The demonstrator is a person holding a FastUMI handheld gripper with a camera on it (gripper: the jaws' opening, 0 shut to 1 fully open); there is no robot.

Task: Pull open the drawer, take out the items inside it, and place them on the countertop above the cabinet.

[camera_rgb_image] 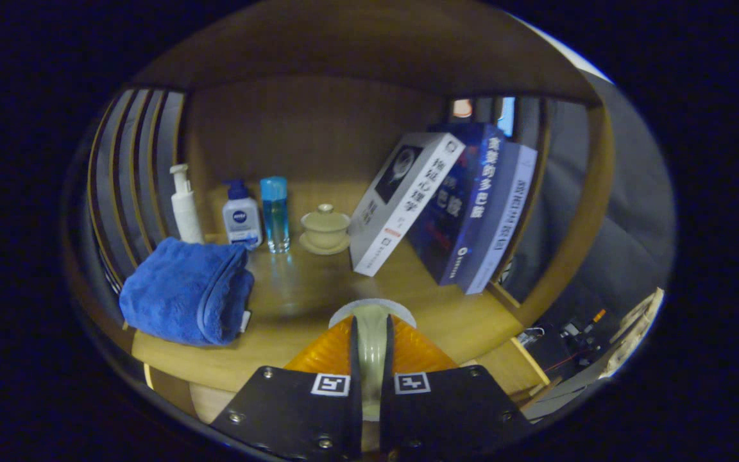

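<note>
Tool [371, 359] fingers are clamped on an orange-and-pale item [371, 324] above the front of the bench [305, 289]. Best lowered onto bare wood between the blue towel [185, 290] and leaning books [446, 202], then released.

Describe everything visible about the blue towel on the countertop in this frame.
The blue towel is a thick, plush cloth, folded into a rounded bundle with its layered edges facing the middle of the countertop. A small white tag shows at its lower corner. It lies flat near the countertop's front edge, beside the slatted side wall, just in front of the white pump bottle. It sits ahead and to the left of the gripper, untouched.
</note>
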